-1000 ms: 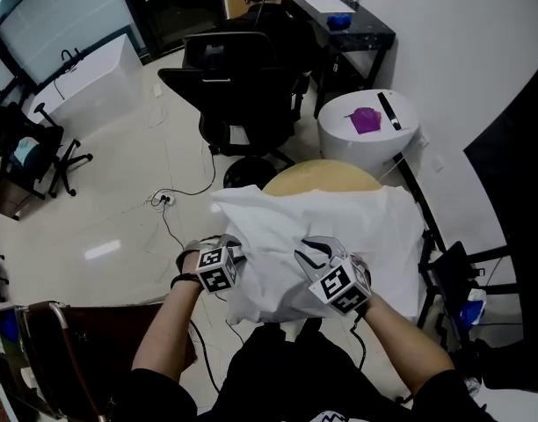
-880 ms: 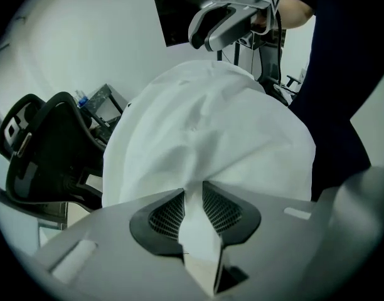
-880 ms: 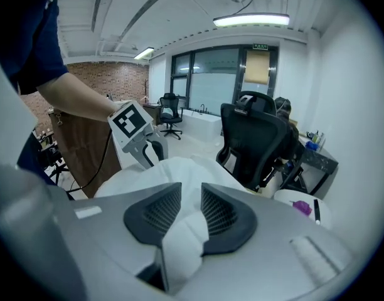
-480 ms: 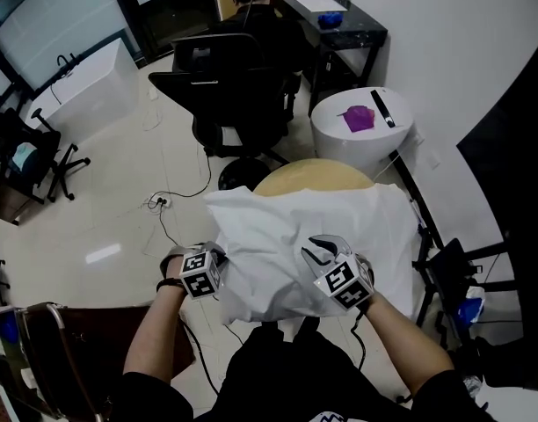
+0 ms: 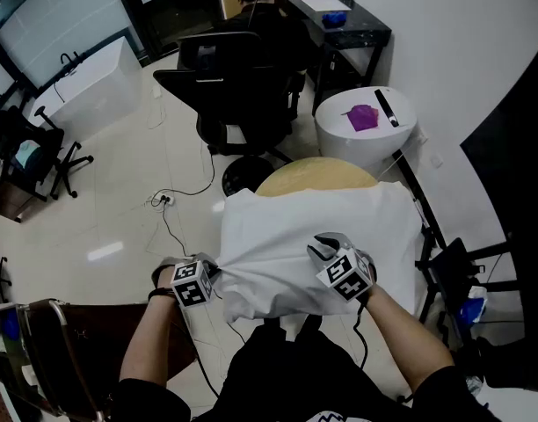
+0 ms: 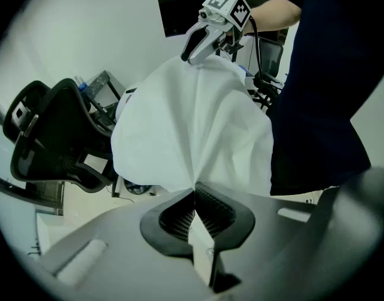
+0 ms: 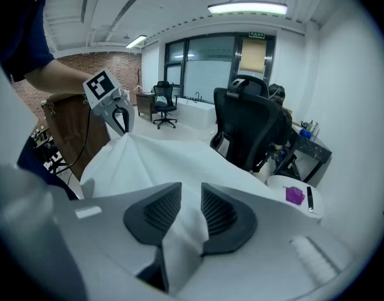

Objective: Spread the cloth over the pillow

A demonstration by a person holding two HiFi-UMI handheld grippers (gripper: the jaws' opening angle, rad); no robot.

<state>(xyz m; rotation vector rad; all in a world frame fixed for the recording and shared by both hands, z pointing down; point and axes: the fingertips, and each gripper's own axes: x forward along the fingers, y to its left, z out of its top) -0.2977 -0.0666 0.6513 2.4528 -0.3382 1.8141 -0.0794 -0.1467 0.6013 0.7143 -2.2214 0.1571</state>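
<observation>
While left tongs [image 5: 213,268] and right tongs [image 5: 322,247] each pinch the cloth [image 5: 278,231] | office chair [image 5: 238,86] beyond | white table [image 5: 379,148] right

The cloth [image 5: 339,227] lies on a round table [image 5: 315,174], an office chair [image 5: 234,86] behind it.

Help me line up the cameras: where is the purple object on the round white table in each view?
Head view: purple object, upper right.
Left gripper view: not in it.
Right gripper view: lower right, near the edge.
Shared landmark: the white cloth, seen in all three.
</observation>
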